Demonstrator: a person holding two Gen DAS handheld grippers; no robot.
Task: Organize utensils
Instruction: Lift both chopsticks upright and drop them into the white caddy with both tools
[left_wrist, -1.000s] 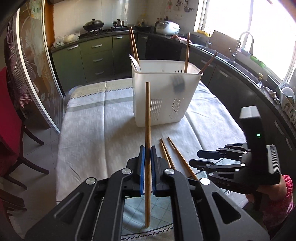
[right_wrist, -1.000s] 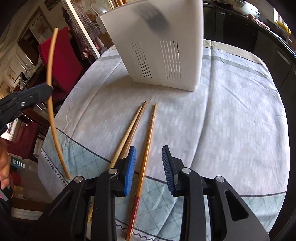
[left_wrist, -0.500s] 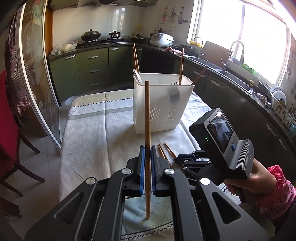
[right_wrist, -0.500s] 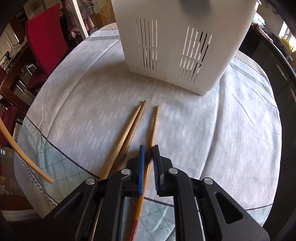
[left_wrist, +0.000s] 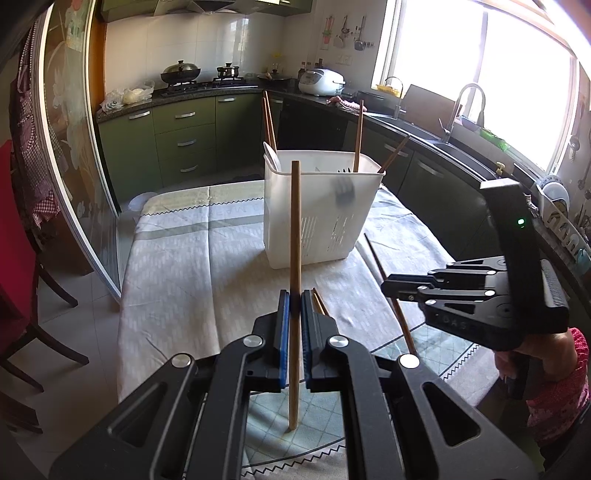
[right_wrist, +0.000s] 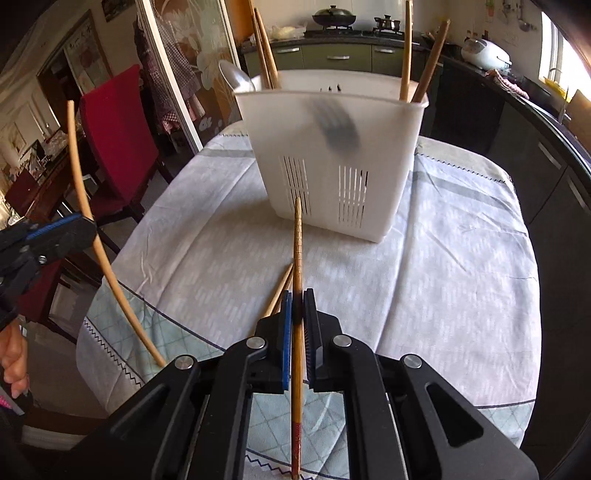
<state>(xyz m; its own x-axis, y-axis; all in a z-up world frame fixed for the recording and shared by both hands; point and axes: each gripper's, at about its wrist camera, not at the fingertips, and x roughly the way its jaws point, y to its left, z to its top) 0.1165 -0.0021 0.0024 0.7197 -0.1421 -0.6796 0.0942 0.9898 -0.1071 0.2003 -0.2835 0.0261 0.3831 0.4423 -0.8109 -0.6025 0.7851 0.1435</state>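
Caddy (left_wrist: 317, 206) sits mid-table toward the far edge, straight ahead of both grippers. Left gripper (left_wrist: 291, 314) is clamped on a chopstick (left_wrist: 294, 236) standing upright; right gripper (right_wrist: 298, 310) (looks closer) pinches another (right_wrist: 297, 240), long axis pointing at the caddy.

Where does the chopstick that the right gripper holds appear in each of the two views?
Left wrist view: the chopstick with the red end is a dark slanted stick at right of centre, passing through the right gripper.
Right wrist view: it stands upright at bottom centre, clamped between the blue-padded jaws.
Shared landmark: the white utensil basket behind it.
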